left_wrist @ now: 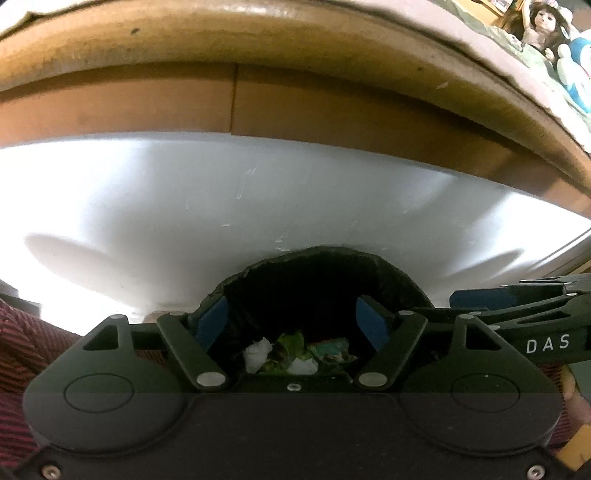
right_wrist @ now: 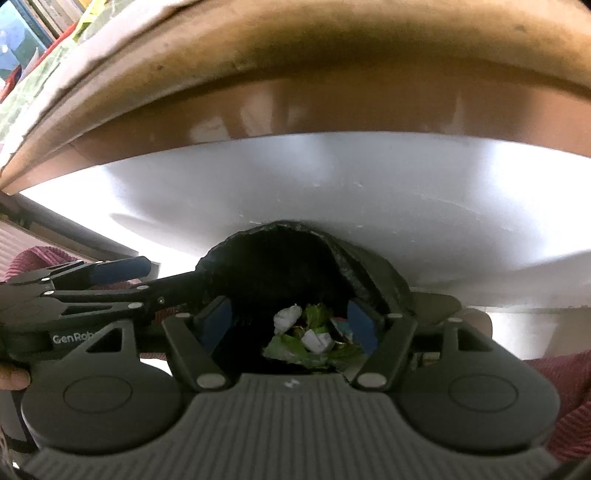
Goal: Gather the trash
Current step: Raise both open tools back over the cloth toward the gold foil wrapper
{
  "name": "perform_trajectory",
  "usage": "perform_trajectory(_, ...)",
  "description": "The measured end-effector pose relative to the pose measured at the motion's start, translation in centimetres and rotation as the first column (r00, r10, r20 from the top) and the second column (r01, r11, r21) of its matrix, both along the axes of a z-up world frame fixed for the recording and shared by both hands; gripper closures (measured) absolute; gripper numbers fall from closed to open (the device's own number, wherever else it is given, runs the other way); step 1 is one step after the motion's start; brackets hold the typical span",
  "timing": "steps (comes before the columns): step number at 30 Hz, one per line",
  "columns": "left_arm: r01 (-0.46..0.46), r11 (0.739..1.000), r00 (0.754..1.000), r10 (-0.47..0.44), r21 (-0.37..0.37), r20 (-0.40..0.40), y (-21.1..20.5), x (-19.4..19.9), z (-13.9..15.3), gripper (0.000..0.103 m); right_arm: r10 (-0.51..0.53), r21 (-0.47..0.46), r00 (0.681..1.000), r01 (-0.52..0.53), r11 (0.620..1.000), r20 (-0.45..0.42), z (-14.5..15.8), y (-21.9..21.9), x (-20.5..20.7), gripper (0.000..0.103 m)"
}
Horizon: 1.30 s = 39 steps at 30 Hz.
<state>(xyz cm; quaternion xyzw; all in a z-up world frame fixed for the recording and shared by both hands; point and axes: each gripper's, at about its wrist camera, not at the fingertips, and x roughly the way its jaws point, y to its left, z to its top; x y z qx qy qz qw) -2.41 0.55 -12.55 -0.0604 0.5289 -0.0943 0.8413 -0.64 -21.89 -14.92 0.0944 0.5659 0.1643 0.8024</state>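
black trash bag (left_wrist: 310,280) lower part hidden behind gripper body, green wrappers (right_wrist: 295,349) too crumpled to identify, doll (left_wrist: 543,26) cut off at edge

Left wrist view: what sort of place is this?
Probably a home bedroom or living room: a long-haired doll and a blue-and-white plush toy sit above a worn wooden frame, over a white floor.

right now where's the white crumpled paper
In both wrist views the white crumpled paper lies inside the black trash bag, among green wrappers, below and between each gripper's open jaws.
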Motion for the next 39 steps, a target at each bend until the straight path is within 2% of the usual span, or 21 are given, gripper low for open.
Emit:
perform_trajectory(8, -0.001, 1.000, 1.000, 0.001, 0.003, 0.016, 0.2, -0.5, 1.1, 0.027, 0.033, -0.028, 0.998, -0.031, 0.999, 0.054, 1.7, 0.0, -0.8, 0.022)
perform_trajectory(12, 0.007, 1.000, 0.998, -0.007, -0.013, 0.057, 0.6, -1.4, 2.8, 0.027, 0.072, -0.017, 0.994, -0.070, 0.997, 0.088, 3.3, -0.1, -1.3, 0.021)
perform_trajectory(18, 0.042, 0.999, 0.984, -0.036, -0.030, 0.177, 1.8, -2.9, 8.0, 0.022, 0.163, 0.053, 0.973, -0.173, 0.983, 0.163, 7.8, -0.4, -2.1, 0.017)
perform_trajectory(22, 0.056, 0.997, 0.963, -0.043, -0.043, 0.268, 2.9, -3.4, 11.4, 0.019, 0.197, 0.088, 0.952, -0.223, 0.971, 0.235, 11.3, -0.8, -2.2, 0.016)
perform_trajectory(27, 0.040, 0.998, 0.924, -0.018, -0.048, 0.382, 4.6, -2.6, 15.9, 0.016, 0.192, 0.133, 0.926, -0.245, 0.960, 0.324, 14.9, -1.2, -1.2, 0.014)
perform_trajectory(30, -0.003, 1.000, 0.897, 0.013, -0.022, 0.441, 5.3, -1.2, 17.8, 0.015, 0.175, 0.117, 0.907, -0.236, 0.965, 0.383, 16.8, -1.0, 0.0, 0.014)
perform_trajectory(33, -0.052, 0.998, 0.873, 0.061, -0.033, 0.484, 6.6, 0.3, 19.8, 0.014, 0.154, 0.093, 0.886, -0.215, 0.972, 0.439, 18.6, -0.6, 1.7, 0.013)
perform_trajectory(39, -0.141, 0.988, 0.833, 0.148, -0.054, 0.534, 9.6, 5.6, 21.1, 0.012, 0.117, 0.032, 0.836, -0.159, 0.987, 0.536, 20.4, 1.4, 5.9, 0.012)
